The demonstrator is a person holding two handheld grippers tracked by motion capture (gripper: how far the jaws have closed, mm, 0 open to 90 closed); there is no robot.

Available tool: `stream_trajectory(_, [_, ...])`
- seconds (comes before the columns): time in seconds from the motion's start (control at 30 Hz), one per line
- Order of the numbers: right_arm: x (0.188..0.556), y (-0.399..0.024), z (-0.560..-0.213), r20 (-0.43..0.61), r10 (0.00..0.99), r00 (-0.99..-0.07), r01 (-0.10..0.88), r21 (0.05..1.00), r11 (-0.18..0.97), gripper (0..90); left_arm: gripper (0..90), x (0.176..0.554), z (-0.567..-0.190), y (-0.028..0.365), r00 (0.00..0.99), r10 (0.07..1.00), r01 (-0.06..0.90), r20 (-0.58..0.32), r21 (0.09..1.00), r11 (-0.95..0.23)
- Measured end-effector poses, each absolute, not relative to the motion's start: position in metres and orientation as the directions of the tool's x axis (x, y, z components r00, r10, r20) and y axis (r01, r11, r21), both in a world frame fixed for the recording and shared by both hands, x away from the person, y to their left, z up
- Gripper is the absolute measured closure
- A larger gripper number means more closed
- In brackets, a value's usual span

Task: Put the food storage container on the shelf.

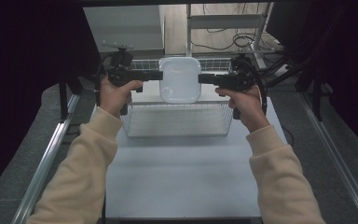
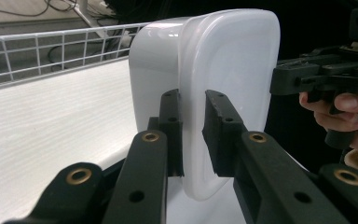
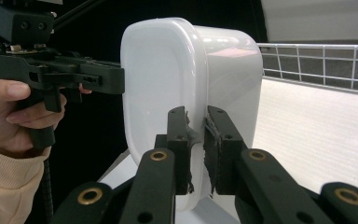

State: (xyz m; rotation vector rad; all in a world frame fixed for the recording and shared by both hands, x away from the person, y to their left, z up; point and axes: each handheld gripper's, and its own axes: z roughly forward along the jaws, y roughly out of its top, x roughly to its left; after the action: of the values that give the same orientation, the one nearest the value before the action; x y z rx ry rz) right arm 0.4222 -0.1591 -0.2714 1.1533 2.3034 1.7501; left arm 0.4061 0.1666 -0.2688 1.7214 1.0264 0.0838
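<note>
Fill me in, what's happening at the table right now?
A person holds a gripper in each hand and has a white plastic container pinched between them. The left gripper clamps the rim on one side, and the right gripper clamps the opposite rim. The container is held up over a white wire basket standing at the far end of the table.

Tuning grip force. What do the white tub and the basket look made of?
White tub: likely plastic, glossy and slightly translucent; highlights on its rounded corners, thin rim pinched by the left gripper and the right gripper. Basket: looks like white-coated metal wire, a thin welded grid. Both are judged by look only.
</note>
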Motion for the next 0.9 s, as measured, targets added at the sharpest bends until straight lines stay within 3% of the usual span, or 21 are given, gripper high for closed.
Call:
stream_trajectory(0.3, [0.450,-0.153,-0.279,0.471,0.558,-0.683,0.618,0.780,0.098,79.9,78.6,0.431,-0.278,0.173,0.578,0.662,0.656,-0.476,0.754,-0.031])
stream_trajectory(0.6, [0.492,-0.146,-0.285,0.599,0.575,-0.558,0.759,0.648,0.063,78.2,78.5,0.474,-0.287,0.181,0.482,0.638,0.762,-0.601,0.647,0.034])
stream_trajectory(0.9, [0.521,-0.141,-0.293,0.671,0.590,-0.449,0.835,0.550,0.010,72.3,73.4,0.503,-0.298,0.184,0.388,0.619,0.832,-0.683,0.549,0.085])
